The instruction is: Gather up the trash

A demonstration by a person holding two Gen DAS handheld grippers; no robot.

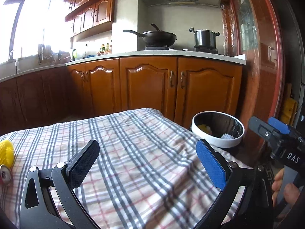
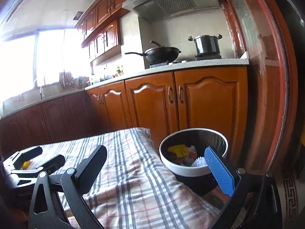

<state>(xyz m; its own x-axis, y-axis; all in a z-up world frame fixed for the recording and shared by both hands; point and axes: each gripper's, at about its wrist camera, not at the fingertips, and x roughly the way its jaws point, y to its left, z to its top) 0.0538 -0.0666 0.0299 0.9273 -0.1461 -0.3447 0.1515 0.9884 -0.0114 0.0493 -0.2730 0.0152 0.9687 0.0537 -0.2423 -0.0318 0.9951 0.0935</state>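
Note:
A round white-rimmed trash bin [image 1: 217, 141] stands off the right edge of the plaid-covered table [image 1: 133, 152]; it also shows in the right wrist view [image 2: 183, 169]. Yellow, white and printed trash [image 2: 180, 149] lies inside it. My left gripper [image 1: 147, 158] is open and empty above the cloth. My right gripper [image 2: 158, 164] is open and empty, its blue finger in front of the bin's rim. A yellow mesh item [image 1: 6, 152] and a metal can end [image 1: 4, 174] lie on the cloth at the far left. The left gripper also shows in the right wrist view [image 2: 42, 158].
Wooden kitchen cabinets [image 1: 152, 87] stand behind the table. On the counter a stove holds a black wok [image 1: 158, 36] and a steel pot [image 1: 205, 38]. A red door frame [image 1: 266, 76] is at the right. A sink is by the window at the left.

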